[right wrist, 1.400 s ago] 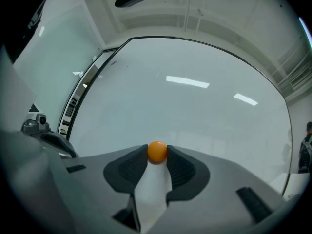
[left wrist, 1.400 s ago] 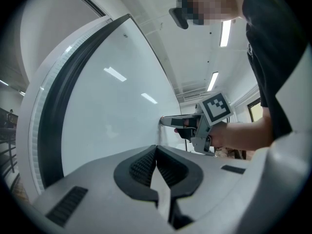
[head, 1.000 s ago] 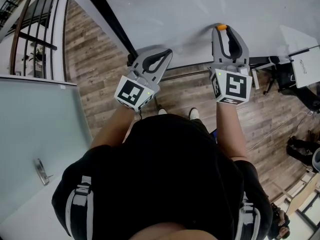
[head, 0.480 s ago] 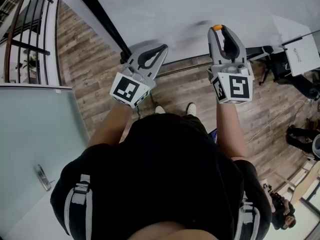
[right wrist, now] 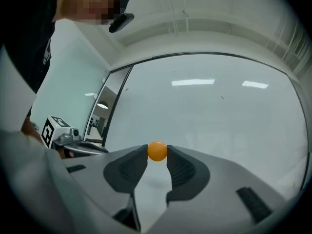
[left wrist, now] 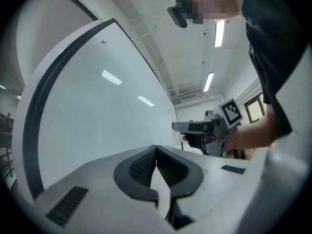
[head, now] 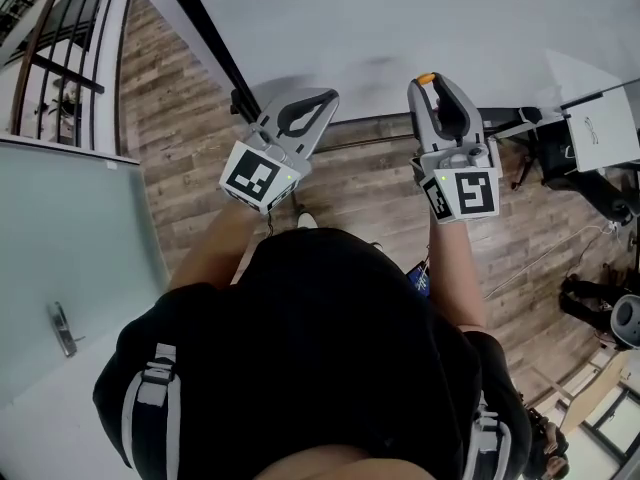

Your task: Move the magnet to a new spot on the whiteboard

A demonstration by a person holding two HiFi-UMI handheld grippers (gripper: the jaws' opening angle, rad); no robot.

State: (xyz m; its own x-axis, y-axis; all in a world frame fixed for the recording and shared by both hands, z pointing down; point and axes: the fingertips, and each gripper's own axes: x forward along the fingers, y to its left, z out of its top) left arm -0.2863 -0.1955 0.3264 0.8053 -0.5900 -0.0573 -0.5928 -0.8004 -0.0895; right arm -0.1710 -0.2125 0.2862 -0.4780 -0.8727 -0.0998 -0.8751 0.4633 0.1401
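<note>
The magnet [right wrist: 157, 150] is pinched between the very tips of your right gripper [right wrist: 157, 153], just in front of the whiteboard [right wrist: 219, 111]. I can't tell whether it touches the surface. A tip grip like this likely leaves its back face free to stick to the board. Your left gripper [left wrist: 156, 152] is pressed together on nothing and held off to the side, out of the way.

- The magnet [right wrist: 157, 151] sits between the jaw tips of the right gripper [head: 436, 83], before the whiteboard [head: 400, 18].
- The left gripper [head: 328, 96] is to its left, near the board's lower edge.
</note>
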